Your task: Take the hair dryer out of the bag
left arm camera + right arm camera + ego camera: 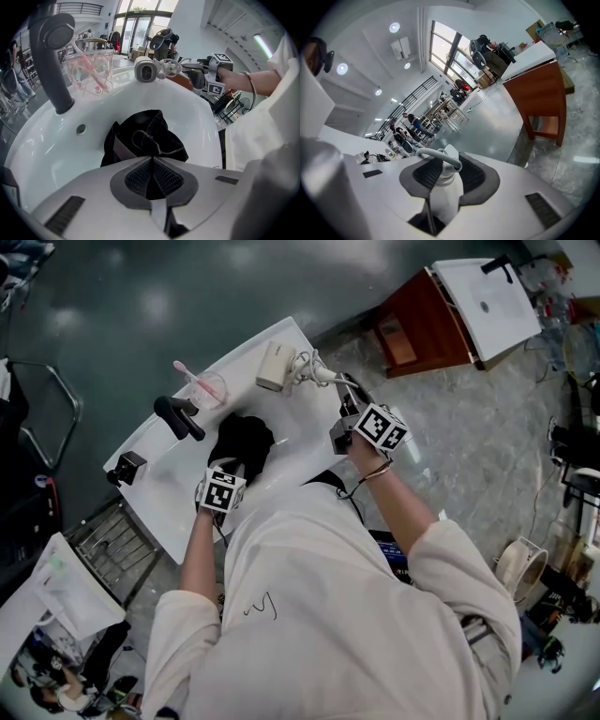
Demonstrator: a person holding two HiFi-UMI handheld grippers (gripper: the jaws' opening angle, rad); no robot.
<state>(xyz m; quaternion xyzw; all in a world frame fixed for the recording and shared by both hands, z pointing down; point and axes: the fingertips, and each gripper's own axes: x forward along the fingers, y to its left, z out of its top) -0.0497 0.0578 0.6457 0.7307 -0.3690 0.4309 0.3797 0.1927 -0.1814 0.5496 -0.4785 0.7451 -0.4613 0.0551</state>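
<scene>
Our left gripper (152, 176) clenches the limp black bag (145, 136) in the basin (201, 110). Our right gripper (442, 168) grasps the hair dryer (446, 199) at the bag's one o'clock, by the rim. We judge it rigid, smooth and light, best held by the handle.

Black bag (242, 442) in white sink (302, 444), cream-white hair dryer (275, 367), black faucet (178, 416), pink toothbrush (187, 379), reddish-brown cabinet (422, 324), grey speckled floor (469, 446).
</scene>
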